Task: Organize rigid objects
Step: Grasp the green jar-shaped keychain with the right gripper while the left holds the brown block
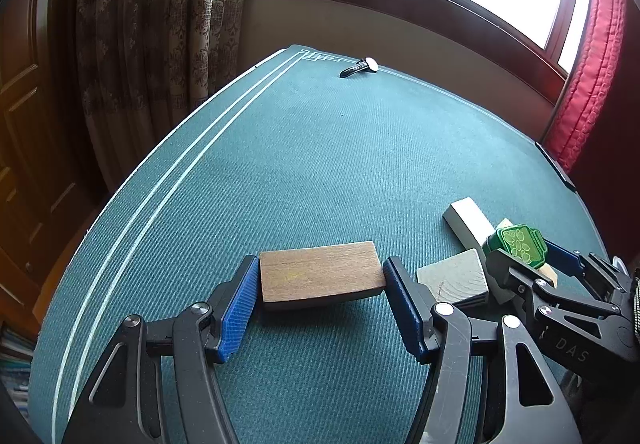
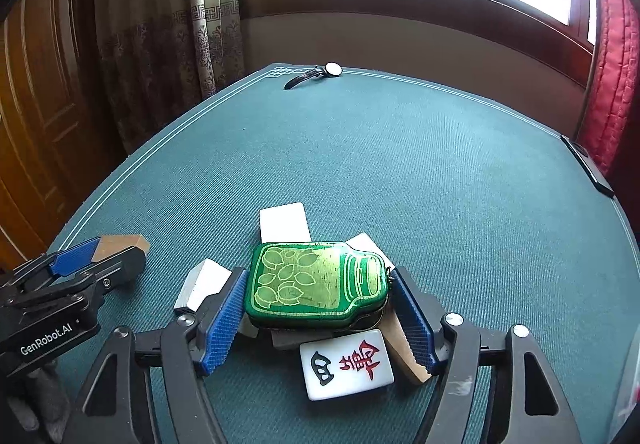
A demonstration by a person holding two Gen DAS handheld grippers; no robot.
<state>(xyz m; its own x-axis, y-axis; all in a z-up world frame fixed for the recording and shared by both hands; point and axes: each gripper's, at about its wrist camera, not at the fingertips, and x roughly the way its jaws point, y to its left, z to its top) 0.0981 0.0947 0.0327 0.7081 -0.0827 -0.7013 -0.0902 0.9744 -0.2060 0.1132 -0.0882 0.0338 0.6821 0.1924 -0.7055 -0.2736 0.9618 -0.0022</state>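
Left hand-held gripper (image 1: 320, 280) was clamped on a brown wooden block (image 1: 320, 276), both blue pads against its short ends; the block was lifted just above the green counter (image 1: 320, 144), casting a shadow beneath. Right hand-held gripper (image 2: 316, 284) was clamped on a green jar-shaped tin (image 2: 316, 284) with a gold leaf pattern, lid shut, contents not visible. The tin sat over a cluster of pieces at the near right of the counter: a mahjong tile (image 2: 346, 364) face up with red and black marks directly below it, a white block (image 2: 284, 222) just beyond it, a grey-white block (image 2: 202, 284) at its left, and a tan wooden piece (image 2: 404, 348) at its right. Whether the tin rested on the pieces could not be told. A wristwatch (image 1: 360, 67) lay at the far edge of the counter, well apart from the cluster. A gloved hand (image 2: 36, 400) showed under the left hand-held gripper.
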